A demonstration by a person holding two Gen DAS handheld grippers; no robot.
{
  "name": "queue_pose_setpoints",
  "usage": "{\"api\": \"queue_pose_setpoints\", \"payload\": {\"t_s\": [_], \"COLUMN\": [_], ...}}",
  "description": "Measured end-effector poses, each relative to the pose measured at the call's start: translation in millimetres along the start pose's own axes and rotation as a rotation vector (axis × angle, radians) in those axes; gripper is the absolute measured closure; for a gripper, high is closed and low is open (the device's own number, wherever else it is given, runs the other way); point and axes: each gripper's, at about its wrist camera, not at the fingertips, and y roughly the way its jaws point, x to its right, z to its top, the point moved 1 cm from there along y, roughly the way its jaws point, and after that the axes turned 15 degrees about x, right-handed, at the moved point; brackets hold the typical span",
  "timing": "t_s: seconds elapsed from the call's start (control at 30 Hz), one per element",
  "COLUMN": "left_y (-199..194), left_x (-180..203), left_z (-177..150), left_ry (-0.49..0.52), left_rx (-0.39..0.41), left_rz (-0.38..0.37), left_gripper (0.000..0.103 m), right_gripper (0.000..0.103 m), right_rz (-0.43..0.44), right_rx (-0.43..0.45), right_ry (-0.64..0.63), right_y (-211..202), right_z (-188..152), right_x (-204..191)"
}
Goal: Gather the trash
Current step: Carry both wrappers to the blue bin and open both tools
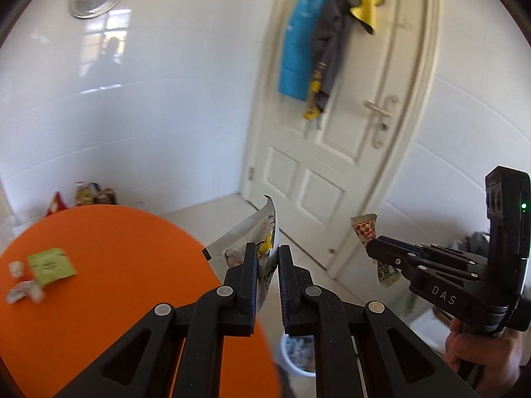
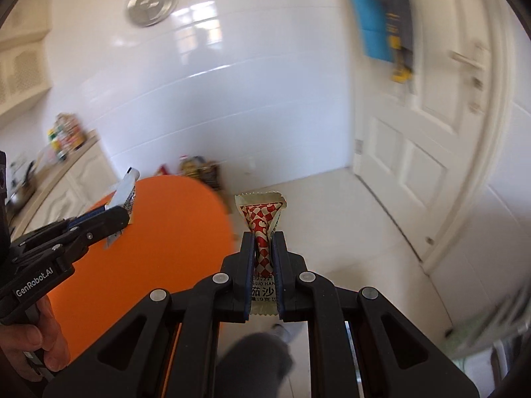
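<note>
I am in the carry step: left gripper (image 1: 268, 258) jaws clamp the white printed wrapper (image 1: 252, 232), right gripper (image 2: 264, 248) jaws clamp the red-checked candy wrapper (image 2: 262, 222), both off the orange surface (image 1: 99, 265); next, release over the white bin (image 1: 297, 353) below.

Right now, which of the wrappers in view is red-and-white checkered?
The candy wrapper clamped in the right gripper. The left gripper holds a white cartoon-printed wrapper, and the green wrapper lies on the orange table.

Table scraps (image 1: 25, 285) blurred; bin (image 1: 297, 353) half hidden.
</note>
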Motion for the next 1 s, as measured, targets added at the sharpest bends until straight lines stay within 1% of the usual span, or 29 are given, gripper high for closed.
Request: {"api": "queue_pose_setpoints", "payload": {"t_s": [0.1,0.2,0.3,0.37,0.4,0.43,0.5,0.57,0.67,0.77,0.8,0.83,0.87,0.93,0.97,1.0], "left_y": [23.1,50.2,76.9,94.0,101.6,110.2,128.3,141.1,158.0,176.9,192.8,194.8,210.3,224.3,233.3,256.0], "left_x": [27.4,55.9,75.0,88.3,91.2,97.4,95.3,101.4,105.0,108.3,112.8,112.6,117.6,117.3,117.1,123.9], "left_z": [-10.6,-30.0,-47.3,-65.0,-71.1,-83.9,-93.4,-113.5,-134.3,-151.1,-150.0,-157.0,-153.4,-155.7,-153.4,-146.7], "left_ry": [0.018,0.025,0.034,0.032,0.025,0.025,0.020,0.010,0.009,0.008,0.011,0.020,0.025,0.024,0.019,0.018], "left_rx": [-0.054,-0.135,-0.214,-0.279,-0.309,-0.346,-0.401,-0.460,-0.524,-0.584,-0.604,-0.626,-0.643,-0.672,-0.672,-0.669], "left_rz": [-0.083,-0.158,-0.210,-0.244,-0.255,-0.263,-0.275,-0.283,-0.287,-0.282,-0.281,-0.272,-0.266,-0.256,-0.247,-0.241], "left_gripper": [0.095,0.095,0.095,0.095,0.095,0.095,0.095,0.095,0.095,0.093,0.091,0.086,0.080,0.045,0.039,0.033], "right_gripper": [0.093,0.093,0.093,0.093,0.093,0.093,0.093,0.093,0.092,0.089,0.089,0.089,0.087,0.085,0.083,0.079], "right_rz": [-0.087,-0.162,-0.219,-0.236,-0.246,-0.251,-0.255,-0.257,-0.257,-0.264,-0.265,-0.265,-0.268,-0.274,-0.276,-0.278], "right_rx": [-0.014,-0.045,-0.095,-0.130,-0.159,-0.174,-0.213,-0.248,-0.293,-0.337,-0.348,-0.361,-0.369,-0.389,-0.397,-0.402], "right_ry": [0.044,0.090,0.147,0.179,0.200,0.210,0.248,0.274,0.308,0.341,0.353,0.367,0.380,0.404,0.411,0.425], "right_y": [-9.8,-13.7,-6.4,-0.4,6.5,10.5,22.6,33.9,52.4,72.6,78.0,81.8,85.5,89.3,91.4,92.6], "right_z": [-10.5,-27.8,-52.4,-66.0,-77.3,-83.7,-100.0,-114.2,-130.5,-144.6,-148.6,-153.7,-157.9,-167.2,-171.1,-174.4], "right_x": [47.2,90.1,129.2,146.9,158.5,164.0,179.4,191.7,207.9,223.1,225.1,229.3,234.6,241.3,244.8,248.0]}}
